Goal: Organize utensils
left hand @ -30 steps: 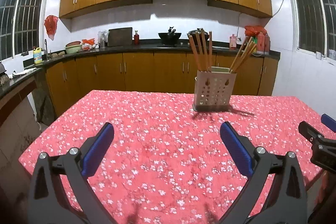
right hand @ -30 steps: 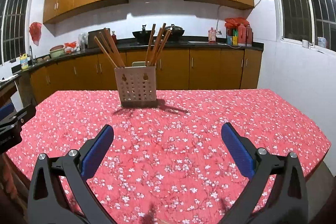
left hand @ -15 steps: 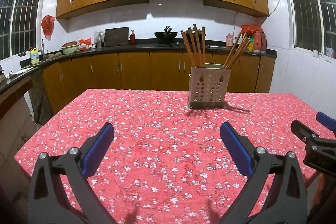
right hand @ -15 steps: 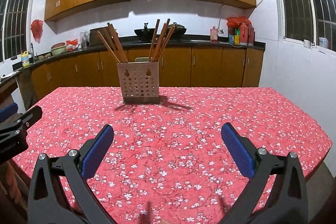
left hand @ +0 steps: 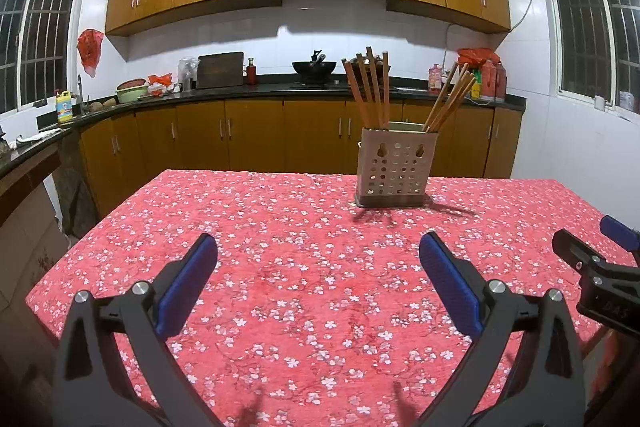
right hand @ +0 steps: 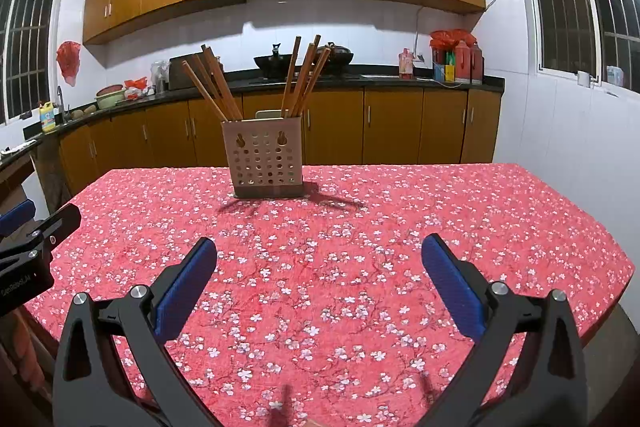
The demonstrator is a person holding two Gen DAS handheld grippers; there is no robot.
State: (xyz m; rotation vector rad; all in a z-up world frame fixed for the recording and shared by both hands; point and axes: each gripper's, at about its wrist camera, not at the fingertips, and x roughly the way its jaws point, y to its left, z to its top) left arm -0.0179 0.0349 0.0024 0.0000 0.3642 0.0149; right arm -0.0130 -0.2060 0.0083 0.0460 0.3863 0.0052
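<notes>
A beige perforated utensil holder [left hand: 394, 167] stands upright at the far side of the table; it also shows in the right wrist view [right hand: 264, 163]. Two bunches of wooden chopsticks [left hand: 370, 87] [right hand: 216, 83] stand in it, one leaning left, one right. My left gripper [left hand: 318, 251] is open and empty, held above the cloth well short of the holder. My right gripper [right hand: 319, 251] is open and empty, also short of the holder. Each gripper's tip shows at the edge of the other's view.
The table carries a red floral cloth [left hand: 280, 247] [right hand: 400, 227]. Its left edge [left hand: 80, 247] and right corner [right hand: 624, 267] drop off. Kitchen counters with cabinets [left hand: 240, 131] run behind the table and along the left wall.
Both views have tilted up and drawn back a little, so the holder sits slightly farther off and nearer the middle. Both grippers stay open.
</notes>
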